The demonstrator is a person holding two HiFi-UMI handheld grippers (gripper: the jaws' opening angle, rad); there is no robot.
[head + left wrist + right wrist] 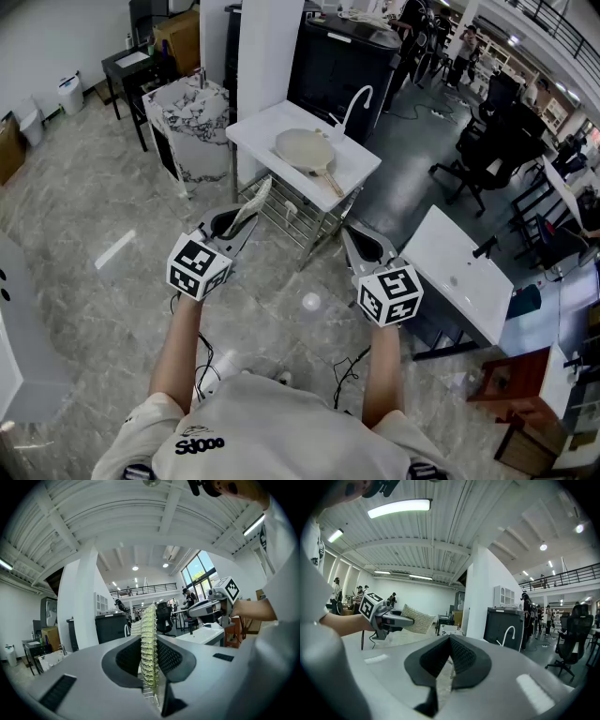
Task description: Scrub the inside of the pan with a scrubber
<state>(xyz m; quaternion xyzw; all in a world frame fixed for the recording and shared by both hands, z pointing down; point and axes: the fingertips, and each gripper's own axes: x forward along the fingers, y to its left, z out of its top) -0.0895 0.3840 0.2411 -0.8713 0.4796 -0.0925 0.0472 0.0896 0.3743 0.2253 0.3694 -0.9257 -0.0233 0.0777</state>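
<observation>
Item 1. White sink stand (361,161), taken as the landmark. It has a flat white top with a curved faucet (354,101) at its far edge and a wire rack (298,217) beneath.

Item 2. Pan (302,144), pale and round. It lies flat and mouth up on the stand's top, just this side of the faucet. Its handle (329,178) runs from the bowl toward the stand's near right corner, which sets the pan's long axis slanting toward the person.

Item 3. Left gripper (242,221) (149,651), held off the stand's near left side above the floor, well apart from the pan. Its jaws are clamped on the scrubber (251,208) (149,630) (417,619), a pale mesh pad standing edge-up between them and sticking out past the tips.

Item 4. Right gripper (364,246) (449,644), held off the stand's near right corner. Its jaws are pressed together with nothing between them.

Item 5. Relation for the next move. The pan lies ahead of both grippers. As I judge it, the handle's end points at the right gripper and is nearer to it. The scrubber faces the bowl's near left rim, and it has not yet touched the pan.
</observation>
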